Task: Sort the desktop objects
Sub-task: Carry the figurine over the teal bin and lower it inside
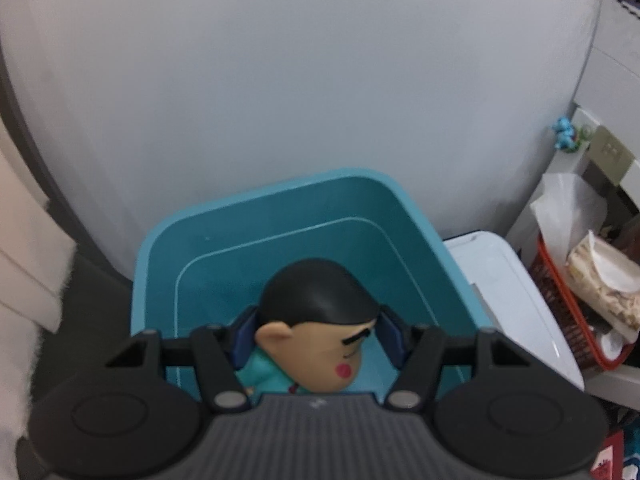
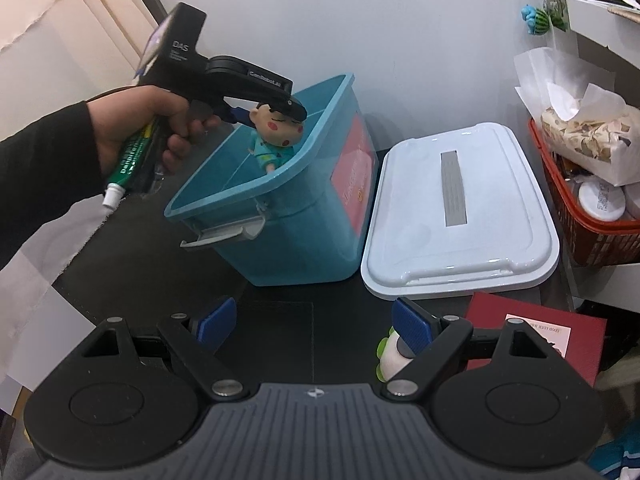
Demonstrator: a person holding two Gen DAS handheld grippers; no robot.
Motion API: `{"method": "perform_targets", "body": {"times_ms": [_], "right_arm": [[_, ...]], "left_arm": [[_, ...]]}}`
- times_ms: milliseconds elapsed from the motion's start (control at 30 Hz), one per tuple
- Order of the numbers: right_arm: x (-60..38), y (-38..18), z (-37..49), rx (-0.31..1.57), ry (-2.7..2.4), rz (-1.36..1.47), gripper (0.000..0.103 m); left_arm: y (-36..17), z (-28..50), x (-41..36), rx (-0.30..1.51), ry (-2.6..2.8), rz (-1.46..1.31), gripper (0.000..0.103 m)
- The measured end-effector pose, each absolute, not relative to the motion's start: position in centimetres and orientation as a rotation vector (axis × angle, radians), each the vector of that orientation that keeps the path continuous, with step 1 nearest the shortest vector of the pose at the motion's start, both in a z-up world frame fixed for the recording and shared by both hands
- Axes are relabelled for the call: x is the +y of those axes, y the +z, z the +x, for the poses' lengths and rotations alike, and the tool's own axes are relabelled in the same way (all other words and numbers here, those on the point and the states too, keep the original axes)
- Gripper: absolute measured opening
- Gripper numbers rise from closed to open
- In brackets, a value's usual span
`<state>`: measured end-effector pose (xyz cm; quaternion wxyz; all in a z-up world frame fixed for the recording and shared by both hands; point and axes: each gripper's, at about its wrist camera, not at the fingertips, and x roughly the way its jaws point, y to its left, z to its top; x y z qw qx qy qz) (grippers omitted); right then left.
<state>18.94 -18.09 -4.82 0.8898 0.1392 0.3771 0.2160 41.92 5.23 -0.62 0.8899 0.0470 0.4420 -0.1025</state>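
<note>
Carrying doll (image 2: pixel 275 130), pinched by the head in left gripper (image 1: pixel 318 330), over the mouth of bin (image 2: pixel 280 184), apparently not yet released. Right gripper (image 2: pixel 314 320) spread, empty, above table. Called next for lowering, then spreading.

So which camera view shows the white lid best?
The right wrist view: the white lid lies whole and flat beside the blue bin, its grey slot visible. The left wrist view catches only a partial strip of it behind the bin's rim.

Left hand-held gripper (image 1: pixel 316 336) clamped, angled downward (right hand-held gripper (image 2: pixel 314 326) wide apart).
</note>
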Motion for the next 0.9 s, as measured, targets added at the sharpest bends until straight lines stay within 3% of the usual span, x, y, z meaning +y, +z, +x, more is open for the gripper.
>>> {"method": "perform_targets", "body": {"times_ms": [900], "right_arm": [[-17.8, -5.9, 20.0, 0.839, 0.461, 0.321, 0.089]], "left_arm": [[-4.6, 45.6, 5.8, 1.079, -0.170, 0.135, 0.059]]}}
